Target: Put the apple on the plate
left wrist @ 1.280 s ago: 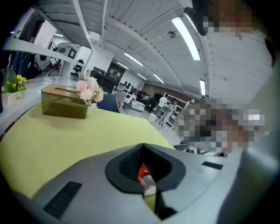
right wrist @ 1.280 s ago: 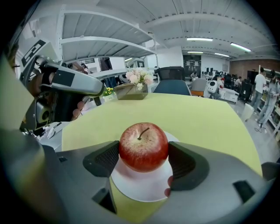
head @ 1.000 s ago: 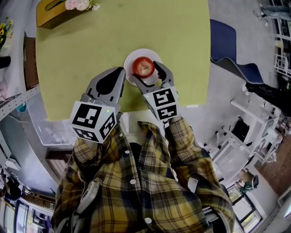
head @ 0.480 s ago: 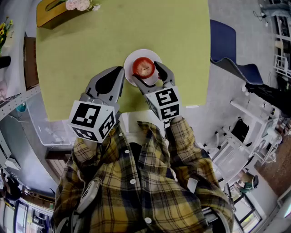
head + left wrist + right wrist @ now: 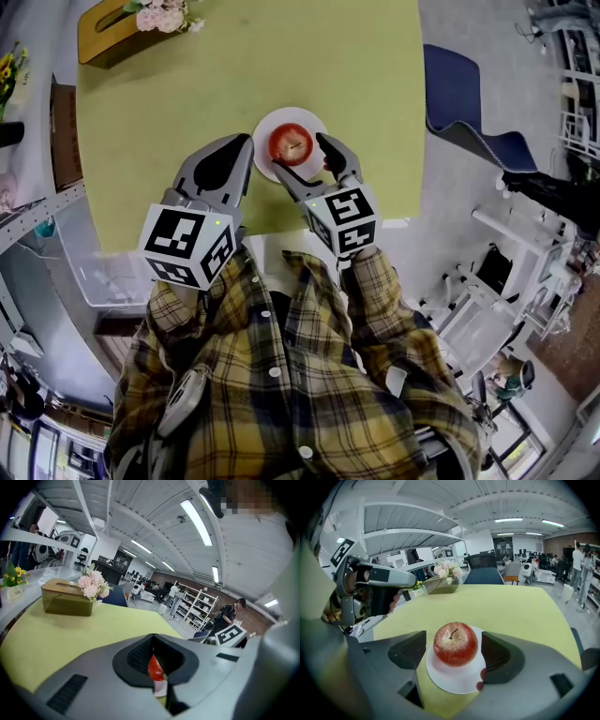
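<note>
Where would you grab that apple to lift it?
Grip the apple round its middle, a jaw on each flank, coming in low from the near side like the open right gripper. With stem up and plate underneath, only the flanks are free.

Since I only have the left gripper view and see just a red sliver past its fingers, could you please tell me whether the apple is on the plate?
Observer: Yes, the apple sits stem-up on the white plate.
Operator: Thank you; is the right gripper gripping it?
Observer: No, the right gripper has its fingers apart, one on either side of the apple, with gaps showing.
</note>
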Action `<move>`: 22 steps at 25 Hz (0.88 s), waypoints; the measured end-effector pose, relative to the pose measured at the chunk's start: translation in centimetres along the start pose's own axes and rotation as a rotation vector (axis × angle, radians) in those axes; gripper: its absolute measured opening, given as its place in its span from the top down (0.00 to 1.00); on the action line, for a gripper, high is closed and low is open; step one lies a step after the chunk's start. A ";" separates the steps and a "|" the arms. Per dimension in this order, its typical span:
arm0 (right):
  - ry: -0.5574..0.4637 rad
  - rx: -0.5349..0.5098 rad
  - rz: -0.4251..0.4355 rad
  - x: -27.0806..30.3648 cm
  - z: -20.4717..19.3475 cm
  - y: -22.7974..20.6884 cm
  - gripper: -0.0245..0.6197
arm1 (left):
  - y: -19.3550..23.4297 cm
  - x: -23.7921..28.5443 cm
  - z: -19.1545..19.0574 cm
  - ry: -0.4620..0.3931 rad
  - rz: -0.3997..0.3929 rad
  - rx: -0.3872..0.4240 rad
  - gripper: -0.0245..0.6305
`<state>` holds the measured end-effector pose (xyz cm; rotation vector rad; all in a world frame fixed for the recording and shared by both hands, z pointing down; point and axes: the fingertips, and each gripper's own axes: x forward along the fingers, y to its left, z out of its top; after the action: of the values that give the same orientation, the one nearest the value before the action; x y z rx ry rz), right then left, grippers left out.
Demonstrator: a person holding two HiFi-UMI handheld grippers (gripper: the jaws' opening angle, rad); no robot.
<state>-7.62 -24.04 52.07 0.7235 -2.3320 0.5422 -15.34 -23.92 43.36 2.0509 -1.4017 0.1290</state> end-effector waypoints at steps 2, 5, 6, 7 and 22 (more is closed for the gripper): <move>-0.006 0.009 -0.001 -0.4 0.3 0.1 0.42 | -0.2 0.0 0.7 -0.009 -0.003 0.011 0.95; -0.029 0.014 0.020 -1.3 1.2 0.7 0.42 | -0.7 -0.2 1.9 -0.030 -0.010 0.033 0.95; -0.041 0.017 0.033 -1.7 1.6 1.1 0.42 | -0.9 -0.3 2.3 -0.035 -0.013 0.040 0.95; -0.054 0.022 0.045 -2.3 2.1 1.4 0.42 | -1.2 -0.3 2.7 -0.038 -0.015 0.045 0.95; -0.350 -0.028 -0.024 -11.5 12.4 1.7 0.85 | -6.2 -1.6 8.7 -0.121 -0.081 0.167 0.95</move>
<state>-6.68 -25.32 35.18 0.8915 -2.6420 0.3957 -12.94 -26.01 33.03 2.2834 -1.4192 0.0911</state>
